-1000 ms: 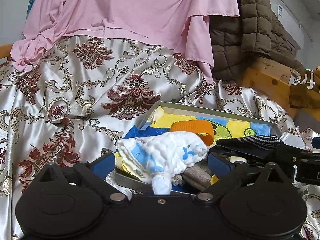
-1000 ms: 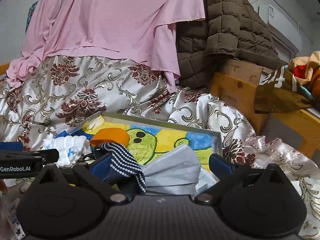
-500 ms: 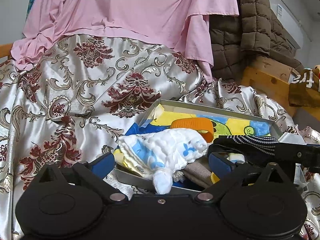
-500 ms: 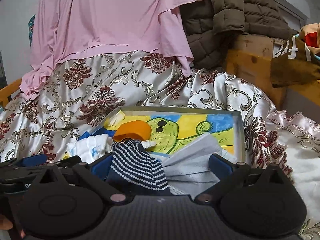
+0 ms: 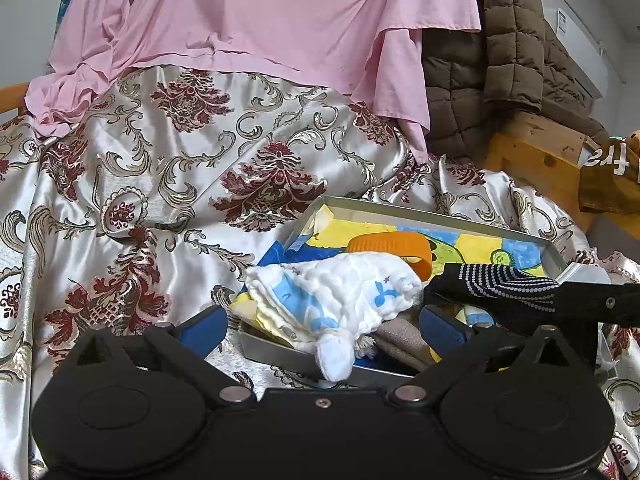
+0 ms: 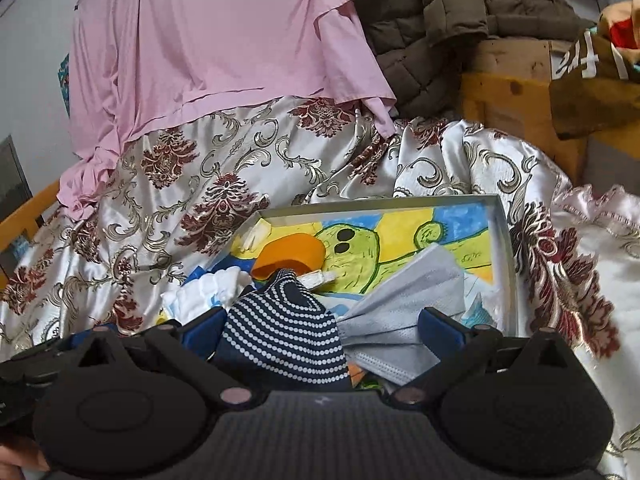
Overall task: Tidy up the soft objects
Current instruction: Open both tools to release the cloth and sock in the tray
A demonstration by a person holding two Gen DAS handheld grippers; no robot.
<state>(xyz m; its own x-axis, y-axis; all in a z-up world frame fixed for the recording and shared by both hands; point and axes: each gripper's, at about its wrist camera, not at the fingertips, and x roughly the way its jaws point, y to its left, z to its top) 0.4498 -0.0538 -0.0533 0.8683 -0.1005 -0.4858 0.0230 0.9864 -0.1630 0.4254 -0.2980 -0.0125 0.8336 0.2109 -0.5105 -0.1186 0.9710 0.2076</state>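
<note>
Satin, cream with maroon damask, drapes the bed (image 5: 168, 184); on it lies a shallow metal tray (image 6: 505, 248) lined with a yellow, blue and green cartoon picture. In the tray: white muslin cloth with blue print (image 5: 340, 294), bunched at the near-left corner and spilling one knotted end over the rim; orange silicone band (image 5: 394, 244) just behind it; grey pleated face mask (image 6: 404, 304) toward the right; a tan knit piece (image 5: 400, 336) partly hidden under the cloth. Left gripper (image 5: 322, 326) has its jaws spread wide, nothing between them, with the muslin cloth directly ahead, its long axis running crosswise to the fingers. Right gripper (image 6: 320, 328) is likewise spread; a navy sock with white dotted stripes (image 6: 284, 332) lies between its fingers, tight against the left one, toe pointing away, not clamped. Judgement: the right gripper is nearer the sock and could close on it across its width; the left sits best for the cloth.
</note>
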